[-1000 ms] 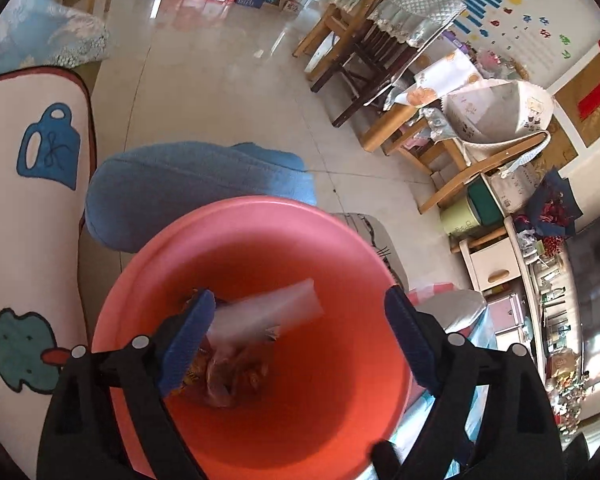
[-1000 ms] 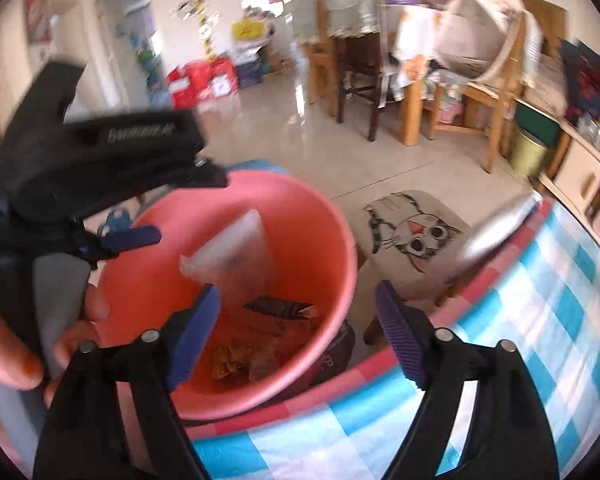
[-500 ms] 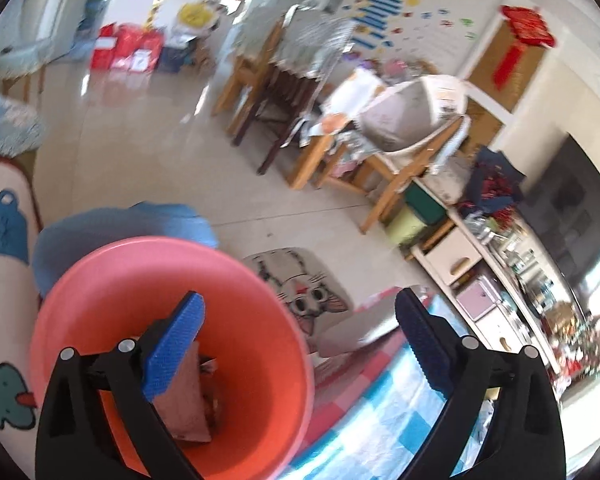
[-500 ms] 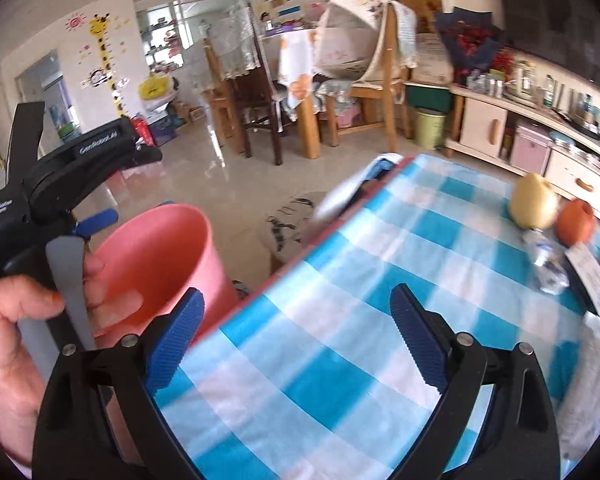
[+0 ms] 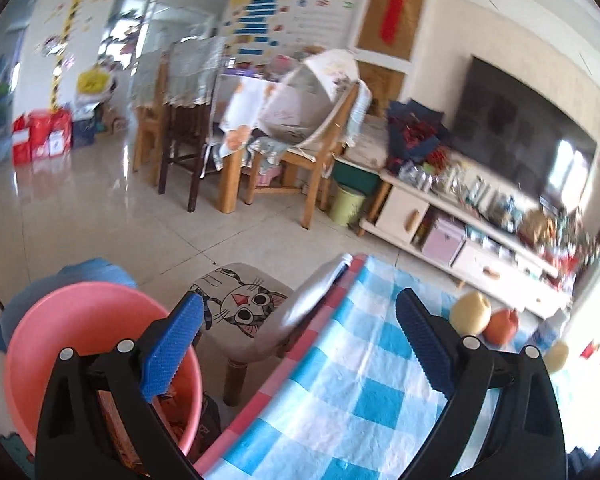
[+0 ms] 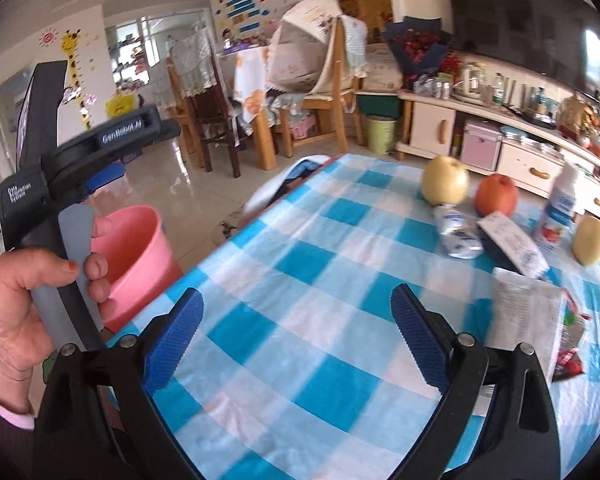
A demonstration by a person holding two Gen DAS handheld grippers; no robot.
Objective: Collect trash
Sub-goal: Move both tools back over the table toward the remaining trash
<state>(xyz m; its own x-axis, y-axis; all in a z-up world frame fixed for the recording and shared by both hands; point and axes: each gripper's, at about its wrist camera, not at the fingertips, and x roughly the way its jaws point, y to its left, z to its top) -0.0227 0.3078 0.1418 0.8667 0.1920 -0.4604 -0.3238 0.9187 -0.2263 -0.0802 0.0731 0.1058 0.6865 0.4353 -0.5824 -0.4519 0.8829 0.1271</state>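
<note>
Both grippers, left [image 5: 296, 344] and right [image 6: 296, 340], gape empty over the checked cloth [image 6: 300, 280]; pink bin [image 5: 60, 320] lower left, wrappers [image 6: 524, 312] at right

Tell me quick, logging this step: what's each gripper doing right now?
Left gripper: open, holding nothing.
Right gripper: open, holding nothing.

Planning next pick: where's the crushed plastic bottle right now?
Right wrist view, right of centre: the crushed plastic bottle lies on the checked tablecloth, just in front of the yellow pear and beside the red apple.
</note>
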